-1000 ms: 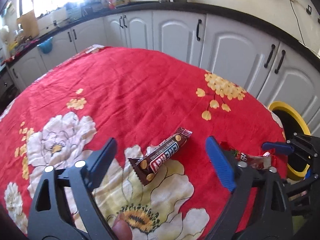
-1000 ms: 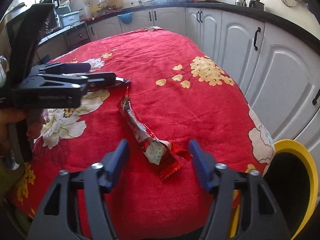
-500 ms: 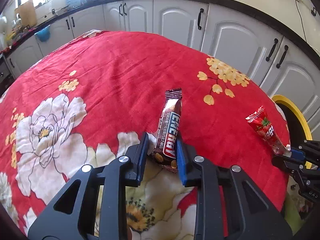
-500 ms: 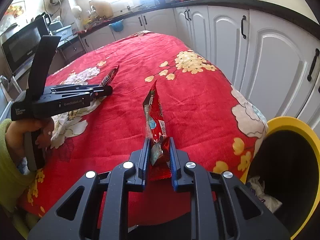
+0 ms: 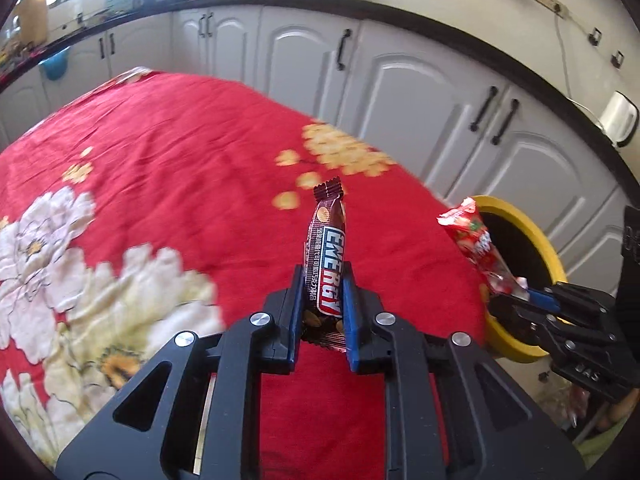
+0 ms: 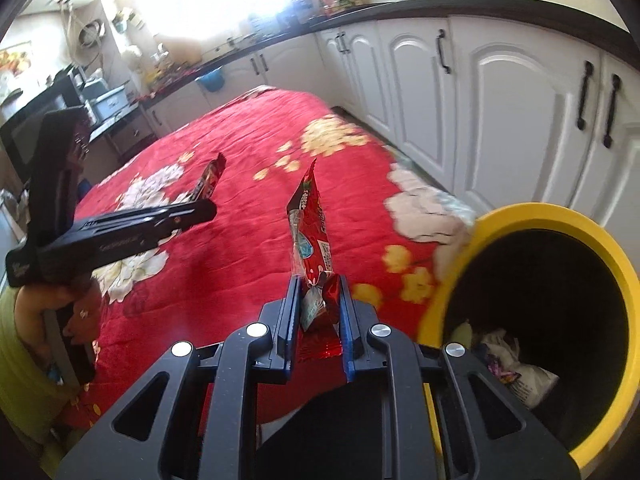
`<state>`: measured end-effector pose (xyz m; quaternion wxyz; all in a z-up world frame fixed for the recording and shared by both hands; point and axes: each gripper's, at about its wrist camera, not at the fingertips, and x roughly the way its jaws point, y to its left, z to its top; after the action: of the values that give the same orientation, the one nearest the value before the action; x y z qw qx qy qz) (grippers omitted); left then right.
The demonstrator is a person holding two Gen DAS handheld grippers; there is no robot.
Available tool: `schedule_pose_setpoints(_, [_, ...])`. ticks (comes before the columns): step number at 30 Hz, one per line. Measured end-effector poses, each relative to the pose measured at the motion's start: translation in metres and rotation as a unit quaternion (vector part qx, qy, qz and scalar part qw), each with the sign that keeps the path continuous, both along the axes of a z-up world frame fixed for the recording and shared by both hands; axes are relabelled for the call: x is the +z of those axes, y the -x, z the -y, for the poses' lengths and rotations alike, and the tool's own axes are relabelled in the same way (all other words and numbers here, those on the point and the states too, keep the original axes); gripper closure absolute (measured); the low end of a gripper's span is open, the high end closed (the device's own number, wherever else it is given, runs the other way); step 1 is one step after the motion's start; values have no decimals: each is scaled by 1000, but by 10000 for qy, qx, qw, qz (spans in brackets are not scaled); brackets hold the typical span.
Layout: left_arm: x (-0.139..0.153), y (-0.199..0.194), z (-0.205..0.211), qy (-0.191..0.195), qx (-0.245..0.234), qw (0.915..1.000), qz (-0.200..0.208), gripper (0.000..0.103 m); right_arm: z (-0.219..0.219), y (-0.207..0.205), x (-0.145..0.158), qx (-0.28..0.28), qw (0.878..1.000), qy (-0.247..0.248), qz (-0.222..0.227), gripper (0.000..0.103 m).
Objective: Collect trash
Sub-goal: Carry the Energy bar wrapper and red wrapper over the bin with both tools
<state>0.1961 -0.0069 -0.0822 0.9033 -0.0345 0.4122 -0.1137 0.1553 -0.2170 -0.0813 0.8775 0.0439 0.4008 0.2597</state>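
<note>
My left gripper (image 5: 320, 312) is shut on a brown "ENERGY" bar wrapper (image 5: 326, 256) and holds it upright above the red flowered tablecloth (image 5: 160, 152). My right gripper (image 6: 319, 320) is shut on a red snack wrapper (image 6: 310, 232), lifted off the table beside the yellow-rimmed trash bin (image 6: 568, 220). The left wrist view shows the red wrapper (image 5: 476, 244) in the right gripper (image 5: 524, 294) in front of the bin (image 5: 552, 248). The right wrist view shows the left gripper (image 6: 208, 204) with the brown wrapper (image 6: 208, 178).
The bin stands off the table's right edge and holds crumpled trash (image 6: 508, 364). White cabinets (image 5: 420, 92) with black handles run behind the table under a dark counter. A hand (image 6: 52, 300) holds the left gripper at the table's left side.
Both grippers have lifted their wrappers higher off the cloth. The right gripper has moved closer to the bin; both stay shut on their wrappers.
</note>
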Motion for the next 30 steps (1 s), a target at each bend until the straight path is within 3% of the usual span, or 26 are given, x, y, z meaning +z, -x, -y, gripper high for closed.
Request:
schedule_pose_setpoints(15, [18, 5, 78, 52, -611, 9978, 254, 92, 86, 5, 10, -846, 9963, -83, 157, 86])
schedule_pose_setpoints(30, [27, 7, 130, 194, -920, 9951, 313, 92, 159, 15, -6, -1611, 9868, -144, 51, 86])
